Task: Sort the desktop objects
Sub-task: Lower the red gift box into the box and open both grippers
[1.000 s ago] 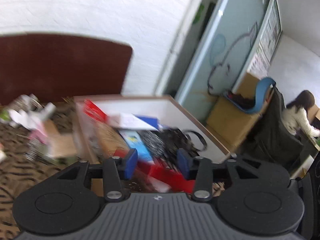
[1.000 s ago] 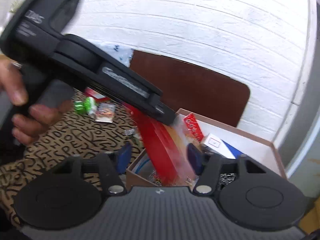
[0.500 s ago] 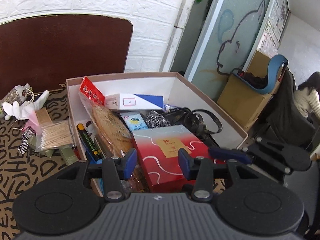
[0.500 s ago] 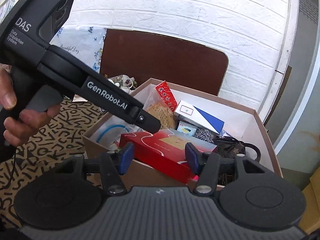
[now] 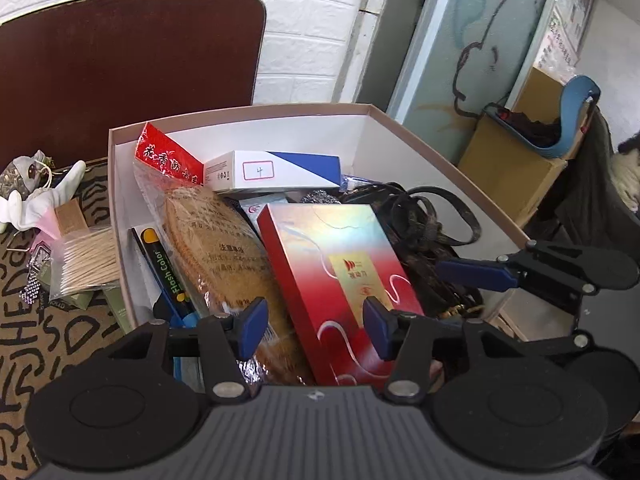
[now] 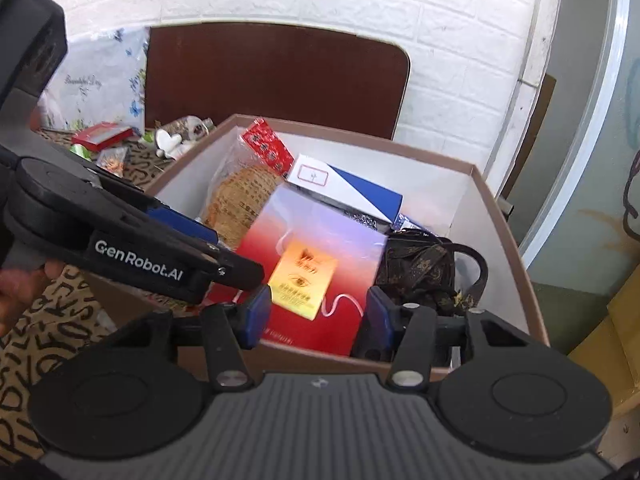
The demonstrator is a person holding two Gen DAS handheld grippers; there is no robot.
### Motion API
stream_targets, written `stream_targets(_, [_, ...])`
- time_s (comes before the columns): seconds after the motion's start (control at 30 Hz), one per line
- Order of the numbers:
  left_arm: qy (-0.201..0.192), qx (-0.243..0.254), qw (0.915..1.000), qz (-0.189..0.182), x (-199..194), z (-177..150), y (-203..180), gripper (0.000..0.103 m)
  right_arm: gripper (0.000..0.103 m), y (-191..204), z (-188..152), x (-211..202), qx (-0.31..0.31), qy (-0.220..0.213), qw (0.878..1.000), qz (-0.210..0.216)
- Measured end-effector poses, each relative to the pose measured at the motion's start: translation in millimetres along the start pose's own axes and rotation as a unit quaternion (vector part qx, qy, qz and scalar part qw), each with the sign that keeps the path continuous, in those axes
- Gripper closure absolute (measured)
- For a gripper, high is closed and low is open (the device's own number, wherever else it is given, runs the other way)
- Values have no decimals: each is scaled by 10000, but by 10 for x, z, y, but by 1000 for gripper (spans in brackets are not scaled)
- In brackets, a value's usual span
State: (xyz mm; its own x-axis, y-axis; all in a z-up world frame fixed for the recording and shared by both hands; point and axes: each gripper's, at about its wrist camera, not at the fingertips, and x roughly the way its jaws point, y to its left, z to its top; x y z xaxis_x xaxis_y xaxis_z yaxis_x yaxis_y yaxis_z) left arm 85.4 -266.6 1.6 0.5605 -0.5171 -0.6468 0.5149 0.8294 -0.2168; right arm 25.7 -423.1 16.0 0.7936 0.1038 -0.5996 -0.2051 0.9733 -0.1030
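A flat red box (image 5: 340, 264) (image 6: 312, 256) with a gold label lies tilted on top of the things in an open cardboard box (image 5: 240, 110) (image 6: 472, 168). My left gripper (image 5: 314, 330) hovers over the box's near end. Its jaws are opening and its pads stand clear of the red box's sides. My right gripper (image 6: 318, 316) is at the cardboard box's near wall, jaws closing, with nothing pressed between them. In the left wrist view one of its blue pads (image 5: 472, 274) shows just right of the red box, over a black bag.
The cardboard box also holds a bag of crackers (image 5: 216, 248), a white and blue carton (image 5: 272, 170), a marker and a black strapped bag (image 5: 424, 220). Left of it, on the patterned cloth (image 5: 24, 320), lie cotton swabs (image 5: 86, 260), a watch and trinkets. A brown board (image 5: 120, 60) leans on the wall.
The red box, held by my left gripper above the cardboard box a second ago, now rests inside it. The left jaws have spread apart. Both grippers have come lower and closer.
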Motion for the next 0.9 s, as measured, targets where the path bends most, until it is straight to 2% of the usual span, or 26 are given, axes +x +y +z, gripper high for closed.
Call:
stream_targets(0.13, [-4,203,9997,166,62,28,-36,42,49,-95,16,190,333,263,9991,80])
stream_targets(0.2, [-65,276,9994,219,69,22,-40,41,38,-154,11,247,591,359,9975,125])
stream_targets(0.3, [-70,310,9993,221,76,23,-40,41,29,-212,-27,293,811,389,9959,135])
stream_targets(0.5, [-93,364,9991,188,41,17,-43,40,27,-184,-47,248,837,324,9959,76])
stream_targets(0.57, [-168,354,9991,186,-21,13,-55,30,26,-158,-43,215,815,280,9963,-7])
stream_targets(0.6, [-248,333,9989,214,-65,12,-56,22,22,-139,-44,194,804,244,9964,-72])
stream_targets(0.67, [-439,325,9983,204,-169,6,-51,21,19,-100,-46,137,790,129,9966,-171])
stream_targets(0.9, [-690,256,9970,224,-465,-23,-12,18,17,124,-3,-96,734,-248,9966,-282])
